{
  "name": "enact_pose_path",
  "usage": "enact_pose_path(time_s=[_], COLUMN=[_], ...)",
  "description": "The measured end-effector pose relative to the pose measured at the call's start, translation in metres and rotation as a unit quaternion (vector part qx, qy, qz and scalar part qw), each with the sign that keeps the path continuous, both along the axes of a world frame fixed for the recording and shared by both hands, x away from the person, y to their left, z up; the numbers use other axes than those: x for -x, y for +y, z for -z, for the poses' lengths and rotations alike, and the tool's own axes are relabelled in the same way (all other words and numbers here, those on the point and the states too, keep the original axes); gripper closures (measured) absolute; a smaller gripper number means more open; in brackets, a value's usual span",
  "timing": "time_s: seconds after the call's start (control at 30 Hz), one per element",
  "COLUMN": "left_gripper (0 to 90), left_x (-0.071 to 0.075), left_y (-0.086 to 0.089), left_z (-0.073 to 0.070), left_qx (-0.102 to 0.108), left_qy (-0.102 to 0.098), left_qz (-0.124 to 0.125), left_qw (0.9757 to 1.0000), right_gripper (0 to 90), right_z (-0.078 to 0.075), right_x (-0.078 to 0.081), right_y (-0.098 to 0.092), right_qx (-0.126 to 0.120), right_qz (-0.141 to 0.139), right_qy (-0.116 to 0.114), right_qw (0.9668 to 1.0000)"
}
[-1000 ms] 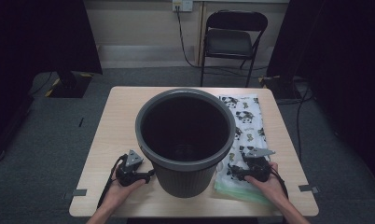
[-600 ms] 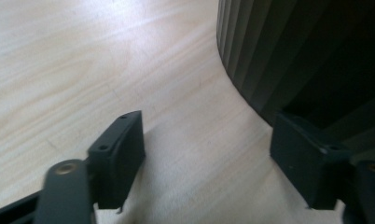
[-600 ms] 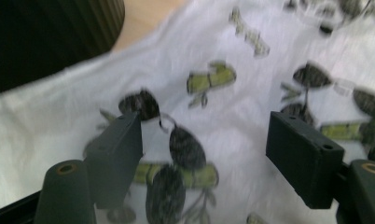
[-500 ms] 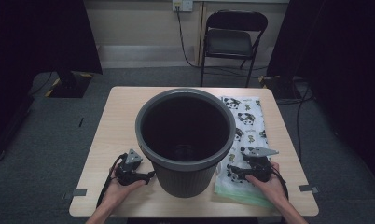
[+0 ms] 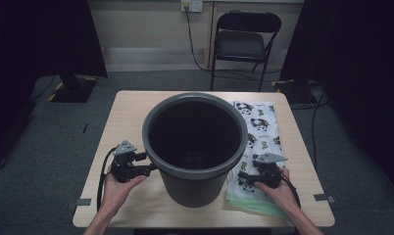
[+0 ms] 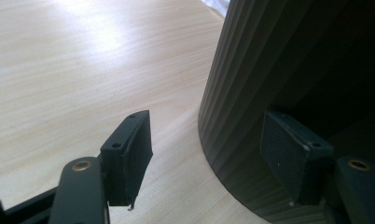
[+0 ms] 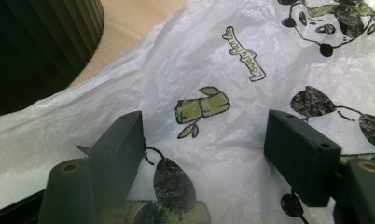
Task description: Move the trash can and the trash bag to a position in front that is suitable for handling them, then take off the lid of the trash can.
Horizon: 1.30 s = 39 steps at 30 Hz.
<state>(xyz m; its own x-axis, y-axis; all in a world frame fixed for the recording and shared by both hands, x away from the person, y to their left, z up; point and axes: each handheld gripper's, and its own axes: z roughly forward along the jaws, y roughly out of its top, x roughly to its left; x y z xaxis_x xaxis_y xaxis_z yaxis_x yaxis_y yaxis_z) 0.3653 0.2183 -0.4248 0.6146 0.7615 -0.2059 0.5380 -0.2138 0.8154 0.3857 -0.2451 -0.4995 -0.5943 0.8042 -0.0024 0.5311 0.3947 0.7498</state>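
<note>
A large dark grey ribbed bucket (image 5: 195, 147) stands upright in the middle of the table. My left gripper (image 5: 147, 169) is beside its lower left wall, pointing at it. In the left gripper view the bucket wall (image 6: 251, 84) curves close ahead of my left gripper (image 6: 209, 154); its jaws have just been closing but stand apart with nothing pinched. A white plastic bag (image 5: 261, 127) printed with pandas lies flat to the right of the bucket. My right gripper (image 5: 245, 178) hovers open over the bag's near end. Crinkled bag film (image 7: 232, 79) lies under my right gripper (image 7: 206, 149).
The wooden table (image 5: 126, 112) has bare surface to the left of the bucket and behind it. A folding chair (image 5: 244, 44) stands beyond the far edge. A person's hands hold both grippers at the near edge.
My left gripper has lifted a little beside the bucket wall. The right gripper, the bucket and the bag have stayed put.
</note>
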Motion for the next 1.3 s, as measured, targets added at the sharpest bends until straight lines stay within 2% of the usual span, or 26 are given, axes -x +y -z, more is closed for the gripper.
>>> enact_pose_path(time_s=[0.1,0.13,0.17,0.2,0.27,0.3,0.33,0.4,0.47,0.5,0.57,0.63,0.73,0.87,1.0,1.07,1.13,1.2,1.23,1.3], left_gripper=[33.6,35.4,37.0,37.0,39.9,44.9,46.1,46.1,46.8,47.6,48.6,46.8,46.4,44.1,39.2,35.7,32.7,32.4,32.9,33.4], left_x=[0.003,0.008,0.008,0.01,0.013,0.015,0.015,0.015,0.013,0.011,0.009,0.007,0.008,0.008,0.008,0.004,0.002,-0.001,-0.003,-0.006], left_y=[0.003,0.007,0.007,0.009,0.016,0.018,0.019,0.019,0.023,0.025,0.026,0.025,0.024,0.028,0.035,0.039,0.04,0.041,0.042,0.042], left_z=[-0.008,-0.018,-0.018,-0.023,-0.034,-0.041,-0.045,-0.048,-0.054,-0.058,-0.064,-0.073,-0.077,-0.086,-0.099,-0.104,-0.11,-0.118,-0.123,-0.129], left_qx=[0.003,0.005,0.005,0.005,0.032,0.05,0.038,0.033,0.055,0.058,0.056,0.047,0.042,0.053,0.043,0.054,0.048,0.051,0.049,0.058], left_qy=[-0.001,-0.014,-0.014,-0.023,-0.038,-0.039,-0.042,-0.047,-0.047,-0.049,-0.045,-0.033,-0.041,-0.041,-0.067,-0.063,-0.068,-0.072,-0.082,-0.084], left_qz=[0.003,0.011,0.011,0.01,0.013,0.025,0.021,0.02,0.026,0.029,0.033,0.04,0.036,0.039,0.017,0.021,0.017,0.02,0.012,0.013], left_qw=[1.0,0.9998,0.9998,0.9997,0.9987,0.9977,0.9982,0.9981,0.997,0.9967,0.9969,0.9975,0.9976,0.997,0.9967,0.9963,0.9964,0.9959,0.9954,0.9947], right_gripper=[27.5,27.5,27.5,27.5,27.5,27.5,27.5,27.5,27.5,27.5,27.4,27.5,27.3,27.3,27.3,27.2,27.2,27.2,27.2,27.1], right_z=[0.0,0.0,0.0,0.0,0.0,0.0,0.0,0.0,0.0,0.0,0.0,0.0,0.0,0.0,0.0,0.0,0.0,0.0,0.0,0.0], right_x=[0.0,0.0,0.0,0.0,0.0,0.0,0.0,0.0,0.0,0.0,0.0,0.0,0.0,0.0,0.0,0.0,0.0,0.0,0.0,-0.001], right_y=[0.001,0.001,0.001,0.001,0.001,0.001,0.001,0.001,0.001,0.001,0.001,0.001,0.001,0.001,0.001,0.001,0.001,0.001,0.001,0.001], right_qx=[0.002,0.002,0.002,0.002,0.002,0.002,0.002,0.002,0.002,0.002,0.002,0.002,0.002,0.002,0.002,0.002,0.002,0.002,0.002,0.002], right_qz=[0.0,0.0,0.0,0.0,0.0,0.0,0.0,0.0,0.0,0.0,0.0,0.0,0.0,0.0,0.0,0.0,0.0,0.0,0.0,0.0], right_qy=[-0.001,-0.001,-0.001,-0.001,-0.001,-0.001,-0.001,-0.001,-0.001,-0.001,-0.001,-0.001,-0.001,-0.001,-0.001,-0.001,-0.001,-0.001,-0.001,-0.001], right_qw=[1.0,1.0,1.0,1.0,1.0,1.0,1.0,1.0,1.0,1.0,1.0,1.0,1.0,1.0,1.0,1.0,1.0,1.0,1.0,1.0])
